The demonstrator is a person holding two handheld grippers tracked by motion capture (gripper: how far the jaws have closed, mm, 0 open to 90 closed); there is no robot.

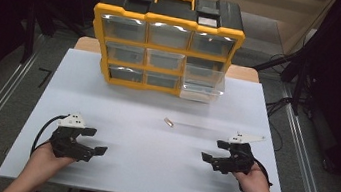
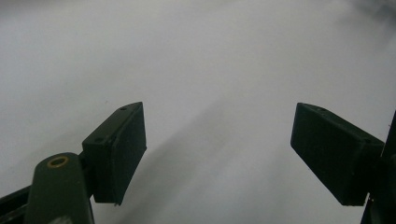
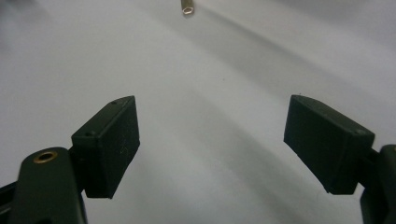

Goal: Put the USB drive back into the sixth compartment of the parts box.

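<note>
We take the yellow and black drawer cabinet (image 1: 166,40) at the far side of the white table (image 1: 121,109) as our landmark. Well in front of it and toward its left end, our left gripper (image 1: 92,141) sits low over the table near the close edge, held in our left hand (image 1: 46,159); its jaws stand spread wide with nothing between them, and in the left gripper view (image 2: 218,149) we see bare white surface between the two black pads.

In front of the cabinet's middle, well apart from it, lies the small metal piece (image 1: 169,122), alone on the table and roughly between the two grippers, a little farther off than either.

The cabinet's lower right drawer (image 1: 202,88) is pulled out toward us.

In front of the cabinet's right end, our right gripper (image 1: 213,151) is held in our right hand (image 1: 255,181), jaws likewise spread wide and holding nothing. In the right gripper view (image 3: 212,140) the small metal piece (image 3: 187,9) lies ahead of the jaws, near the top edge.
</note>
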